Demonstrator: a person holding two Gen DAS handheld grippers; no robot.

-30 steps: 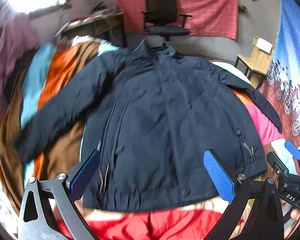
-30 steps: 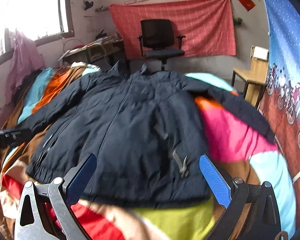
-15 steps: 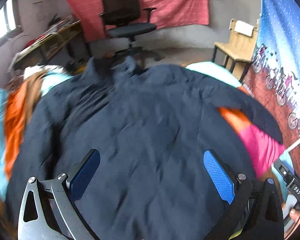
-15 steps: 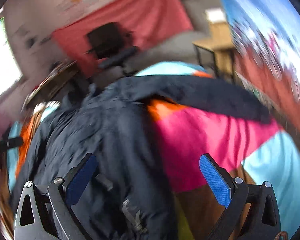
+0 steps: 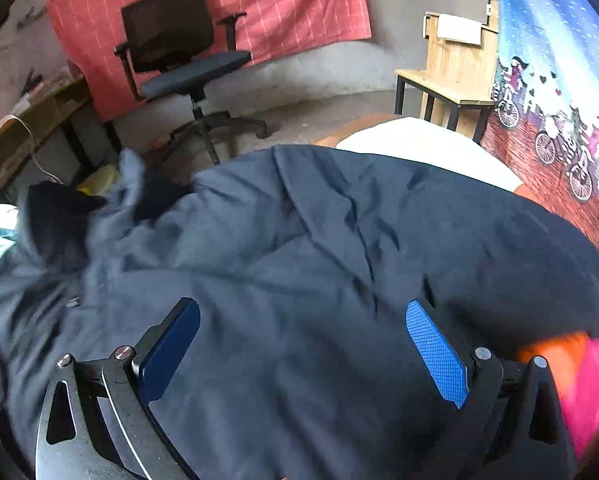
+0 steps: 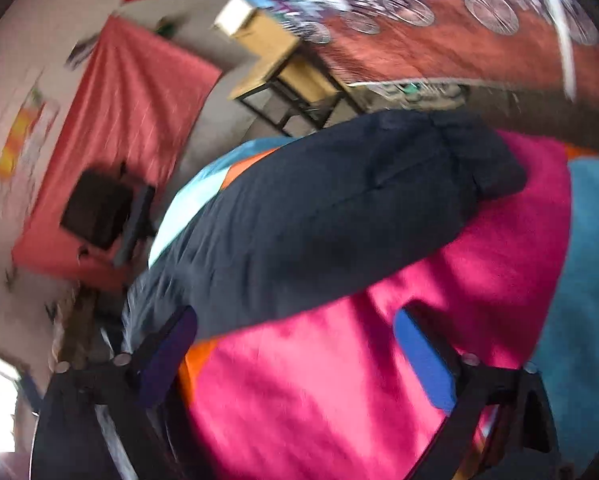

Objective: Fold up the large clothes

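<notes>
While the dark navy padded jacket (image 5: 299, 264) lies spread on the multicoloured striped blanket (image 6: 439, 300), the left gripper (image 5: 303, 344) hangs over its body, blue-padded fingers wide apart and gripping nothing; the right gripper (image 6: 295, 356), rolled sideways near the sleeve (image 6: 339, 204) along the blanket's right edge, is narrowing its empty jaws

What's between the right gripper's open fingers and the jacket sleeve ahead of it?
Only bare pink blanket, seen in the right wrist view. The right gripper, jaws closing with nothing between them, is short of the dark navy padded jacket's sleeve.
</notes>
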